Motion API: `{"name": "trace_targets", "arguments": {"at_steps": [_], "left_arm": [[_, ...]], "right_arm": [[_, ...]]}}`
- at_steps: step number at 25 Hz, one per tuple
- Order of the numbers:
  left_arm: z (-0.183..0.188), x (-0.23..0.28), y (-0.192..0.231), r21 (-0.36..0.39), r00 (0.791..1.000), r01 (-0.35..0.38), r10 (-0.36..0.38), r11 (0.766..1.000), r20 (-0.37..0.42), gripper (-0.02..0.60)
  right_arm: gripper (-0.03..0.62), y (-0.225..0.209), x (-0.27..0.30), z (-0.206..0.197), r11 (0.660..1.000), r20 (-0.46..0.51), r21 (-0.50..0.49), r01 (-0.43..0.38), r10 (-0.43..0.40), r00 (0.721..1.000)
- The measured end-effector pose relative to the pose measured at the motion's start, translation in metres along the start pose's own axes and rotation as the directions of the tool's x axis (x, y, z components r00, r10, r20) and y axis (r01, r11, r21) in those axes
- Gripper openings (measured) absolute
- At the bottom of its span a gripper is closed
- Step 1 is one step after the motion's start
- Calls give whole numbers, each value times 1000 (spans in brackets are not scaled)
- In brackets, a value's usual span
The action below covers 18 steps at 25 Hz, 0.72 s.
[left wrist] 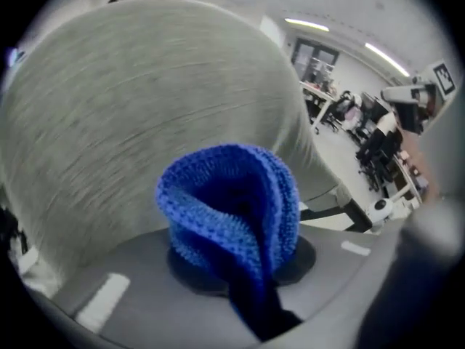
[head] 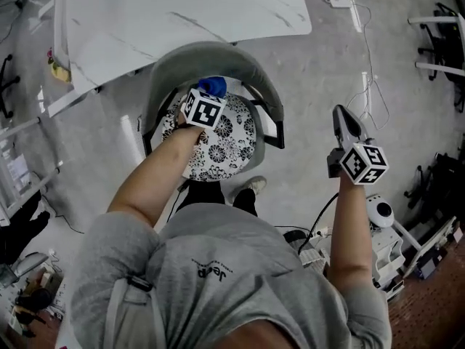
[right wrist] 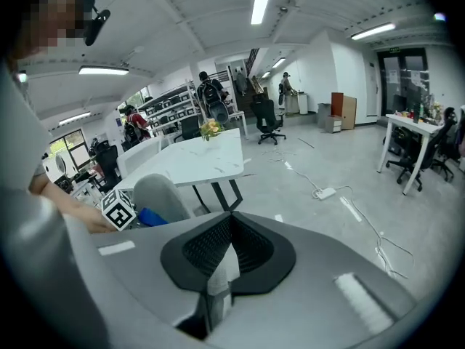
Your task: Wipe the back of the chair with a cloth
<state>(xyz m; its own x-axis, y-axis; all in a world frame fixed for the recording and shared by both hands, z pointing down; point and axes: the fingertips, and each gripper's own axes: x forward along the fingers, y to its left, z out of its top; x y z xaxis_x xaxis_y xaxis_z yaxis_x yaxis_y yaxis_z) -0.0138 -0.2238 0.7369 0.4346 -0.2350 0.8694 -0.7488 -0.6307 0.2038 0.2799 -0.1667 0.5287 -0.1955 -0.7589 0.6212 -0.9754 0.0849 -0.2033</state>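
Observation:
A blue knitted cloth (left wrist: 232,217) is bunched between the jaws of my left gripper (head: 211,97), which is shut on it. The cloth (head: 213,86) sits against the inner face of the grey curved chair back (head: 211,58), which fills the left gripper view as a grey fabric wall (left wrist: 138,100). The chair's seat (head: 225,140) has a black and white flower pattern. My right gripper (head: 347,122) hangs in the air to the right of the chair, jaws shut with nothing in them (right wrist: 227,231). From the right gripper view the chair back (right wrist: 161,197) and cloth (right wrist: 152,217) show at left.
A white marbled table (head: 182,13) stands right behind the chair. A cable and power strip (head: 340,0) lie on the floor at far right. A white wheeled device (head: 381,238) stands near my right side. Office chairs and desks stand further off.

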Motion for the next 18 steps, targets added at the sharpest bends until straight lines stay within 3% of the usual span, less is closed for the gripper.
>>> {"name": "trace_targets", "arguments": {"at_steps": [4,9,11,18], "left_arm": [[-60,-28,62,-204,996,-89,92,975,6,138],[-129,-52,116,-446,982,-185,187,876,-40,138],[-140,-54,126,-489,978,-198,203,850,-43,138],[-128,-41,137,-539,981,-171,191,825,-19,138]], "right_arm": [[3,36,34,9,996,-14,-31,-78,77,997],[3,74,71,16,988,-33,-52,-147,146,989],[3,83,82,20,985,-38,-68,-161,159,987],[3,101,106,27,983,-34,-68,-172,170,985]]}}
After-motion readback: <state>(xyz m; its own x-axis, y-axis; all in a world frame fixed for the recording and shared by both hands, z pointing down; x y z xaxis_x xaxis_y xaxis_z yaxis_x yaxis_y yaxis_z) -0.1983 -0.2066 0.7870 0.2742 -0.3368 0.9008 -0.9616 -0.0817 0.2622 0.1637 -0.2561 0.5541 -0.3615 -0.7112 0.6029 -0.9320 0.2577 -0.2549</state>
